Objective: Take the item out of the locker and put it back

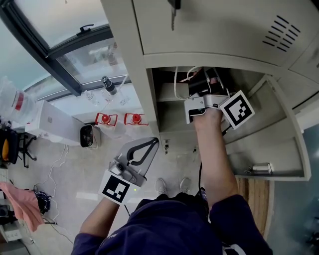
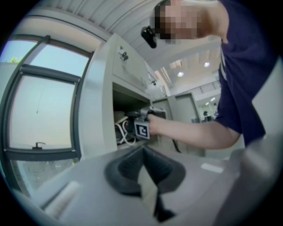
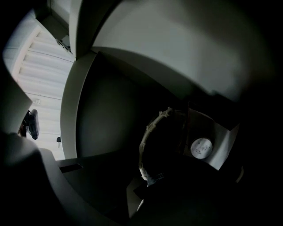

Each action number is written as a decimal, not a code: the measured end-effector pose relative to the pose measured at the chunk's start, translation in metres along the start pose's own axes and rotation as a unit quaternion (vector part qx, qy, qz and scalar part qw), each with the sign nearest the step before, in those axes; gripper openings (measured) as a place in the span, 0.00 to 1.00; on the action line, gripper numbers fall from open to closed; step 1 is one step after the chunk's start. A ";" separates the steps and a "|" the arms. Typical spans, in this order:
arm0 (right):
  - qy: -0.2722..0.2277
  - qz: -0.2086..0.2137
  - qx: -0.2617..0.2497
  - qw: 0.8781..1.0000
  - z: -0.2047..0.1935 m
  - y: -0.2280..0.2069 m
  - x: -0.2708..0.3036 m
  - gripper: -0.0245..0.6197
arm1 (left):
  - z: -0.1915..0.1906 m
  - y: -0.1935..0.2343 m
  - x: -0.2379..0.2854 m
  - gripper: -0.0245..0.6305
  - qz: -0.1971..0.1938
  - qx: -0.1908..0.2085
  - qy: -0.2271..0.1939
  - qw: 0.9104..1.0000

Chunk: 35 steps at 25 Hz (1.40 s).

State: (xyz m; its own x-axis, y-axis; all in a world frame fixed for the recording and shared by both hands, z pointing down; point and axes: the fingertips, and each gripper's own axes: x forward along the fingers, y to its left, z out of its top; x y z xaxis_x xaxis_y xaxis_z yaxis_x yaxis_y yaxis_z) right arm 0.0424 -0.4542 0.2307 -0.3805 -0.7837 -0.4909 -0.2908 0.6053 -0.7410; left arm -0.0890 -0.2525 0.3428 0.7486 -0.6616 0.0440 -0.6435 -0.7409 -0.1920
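Observation:
The open grey locker (image 1: pixel 149 64) holds a looped white cable (image 1: pixel 177 84) and dark and red items behind it. My right gripper (image 1: pixel 209 84) reaches into that compartment, its marker cube (image 1: pixel 237 109) just outside the opening. In the right gripper view the interior is very dark; the white cable (image 3: pixel 146 141) curls in front of a white tag with a round sticker (image 3: pixel 201 148). The jaws look shut, and the darkness hides whether anything is between them. My left gripper (image 1: pixel 155 142) hangs outside, below the locker's left post, shut and empty (image 2: pixel 142 150). It sees the right gripper (image 2: pixel 132 115) in the compartment.
The locker door (image 1: pixel 284 139) stands open to the right, with a latch (image 1: pixel 261 168) on its inner side. A key (image 1: pixel 173 15) hangs from the upper door. On the floor by the window lie two red pieces (image 1: pixel 119 118), a white box (image 1: pixel 55 122) and a pink cloth (image 1: pixel 25 204).

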 end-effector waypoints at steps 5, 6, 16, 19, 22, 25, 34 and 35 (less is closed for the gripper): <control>0.007 -0.021 0.002 1.000 -0.006 -0.009 0.000 0.07 | -0.002 0.001 -0.002 0.04 -0.001 -0.003 -0.001 1.000; 0.009 -0.025 0.001 1.000 -0.007 -0.011 -0.001 0.07 | -0.002 0.001 -0.002 0.04 -0.002 -0.003 -0.001 1.000; 0.017 -0.046 -0.016 0.999 -0.008 -0.014 -0.006 0.07 | -0.001 -0.004 0.001 0.04 -0.010 -0.003 -0.005 1.000; 0.016 -0.047 -0.015 0.999 -0.008 -0.014 -0.009 0.10 | -0.001 -0.006 0.002 0.04 -0.011 -0.007 -0.005 1.000; 0.015 -0.045 -0.012 0.999 -0.008 -0.012 -0.012 0.13 | -0.001 -0.007 0.002 0.04 -0.011 -0.010 -0.006 1.000; 0.014 -0.043 -0.009 0.999 -0.008 -0.008 -0.016 0.13 | 0.000 -0.010 0.002 0.04 -0.014 -0.011 -0.007 1.000; 0.001 -0.038 -0.005 0.999 -0.008 0.002 -0.032 0.13 | 0.001 -0.020 -0.003 0.04 -0.027 -0.001 -0.003 1.000; -0.001 -0.036 -0.006 0.999 -0.008 0.004 -0.035 0.13 | 0.001 -0.021 -0.005 0.04 -0.028 0.001 -0.004 1.000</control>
State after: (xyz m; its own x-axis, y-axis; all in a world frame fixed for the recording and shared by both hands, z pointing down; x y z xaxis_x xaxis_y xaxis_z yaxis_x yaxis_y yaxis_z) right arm 0.0477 -0.4235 0.2483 -0.3571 -0.8255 -0.4370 -0.3281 0.5489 -0.7688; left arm -0.0786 -0.2336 0.3456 0.7847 -0.6180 0.0479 -0.6002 -0.7768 -0.1904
